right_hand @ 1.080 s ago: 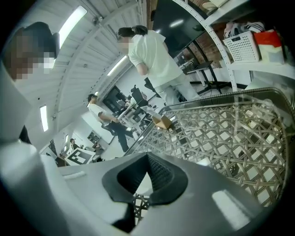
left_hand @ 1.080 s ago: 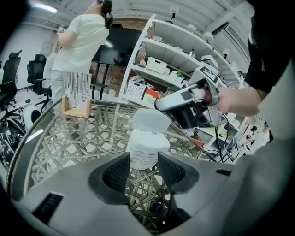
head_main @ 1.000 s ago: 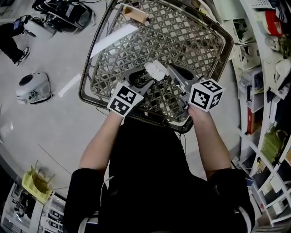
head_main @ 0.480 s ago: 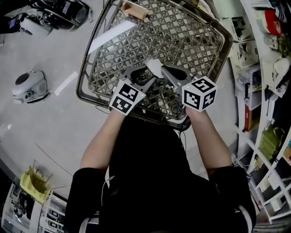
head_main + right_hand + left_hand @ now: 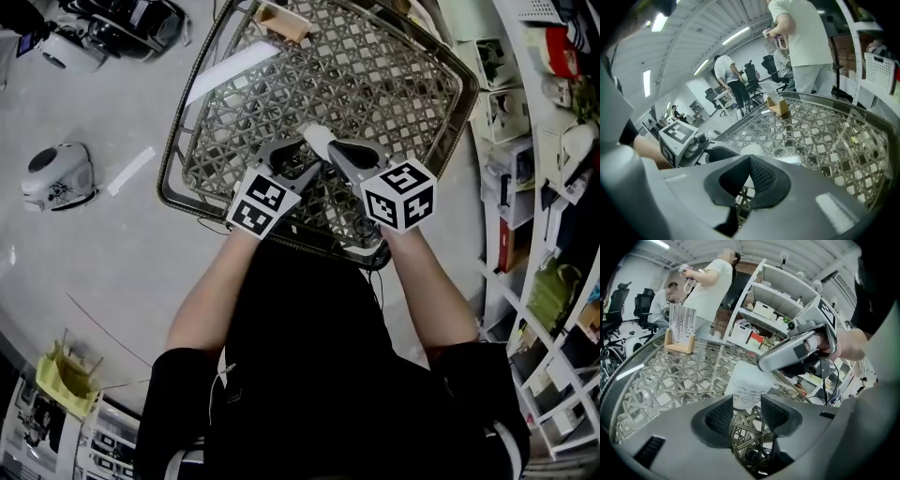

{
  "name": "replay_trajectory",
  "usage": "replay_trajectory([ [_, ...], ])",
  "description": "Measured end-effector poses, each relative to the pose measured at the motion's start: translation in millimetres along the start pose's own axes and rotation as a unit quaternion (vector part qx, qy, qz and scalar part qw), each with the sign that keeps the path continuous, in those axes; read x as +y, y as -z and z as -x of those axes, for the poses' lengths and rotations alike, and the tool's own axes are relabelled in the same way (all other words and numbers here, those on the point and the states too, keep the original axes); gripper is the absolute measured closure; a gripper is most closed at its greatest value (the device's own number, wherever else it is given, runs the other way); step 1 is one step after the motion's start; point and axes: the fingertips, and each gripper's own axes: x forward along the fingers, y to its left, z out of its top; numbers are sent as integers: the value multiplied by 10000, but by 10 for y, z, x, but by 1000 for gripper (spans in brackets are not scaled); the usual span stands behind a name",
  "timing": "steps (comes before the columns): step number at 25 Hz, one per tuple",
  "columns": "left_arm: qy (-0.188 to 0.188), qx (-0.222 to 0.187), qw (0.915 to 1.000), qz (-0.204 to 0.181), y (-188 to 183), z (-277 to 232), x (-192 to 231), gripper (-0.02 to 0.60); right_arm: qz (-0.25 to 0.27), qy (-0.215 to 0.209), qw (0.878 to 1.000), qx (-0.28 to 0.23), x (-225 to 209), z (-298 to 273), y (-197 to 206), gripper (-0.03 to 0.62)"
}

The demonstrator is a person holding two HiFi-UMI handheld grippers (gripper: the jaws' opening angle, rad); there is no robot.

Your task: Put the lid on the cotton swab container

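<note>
The left forearm (image 5: pixel 208 292) and right forearm (image 5: pixel 433 286) reach forward from the body and angle inward. This brings the two grippers tip to tip over the near part of the woven lattice table (image 5: pixel 403 84). The left gripper (image 5: pixel 741 409) is released, its jaws apart. The white cotton swab container (image 5: pixel 749 383) stands on the table just beyond its tips. The right gripper (image 5: pixel 749 161) is clenched, jaws pressed together, and its fingers (image 5: pixel 787 352) lie across the container's top from the right.
</note>
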Motion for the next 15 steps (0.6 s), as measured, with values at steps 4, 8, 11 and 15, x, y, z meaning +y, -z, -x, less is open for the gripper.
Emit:
replay_trajectory([
  [4,-18,-50,9998,197,21,14,0,397,335,-4,9985,429,7,-16,50,583],
  [8,-42,-139,9991,391,-2,28,49,397,442,-72,9960,778,6,-27,69,585],
  [11,20,-230,9987,458,-34,29,67,397,674,-60,9914,1123,2,-47,82,585],
  [15,69,-271,9984,483,-67,65,105,397,1005,48,9848,1419,5,-66,96,585],
])
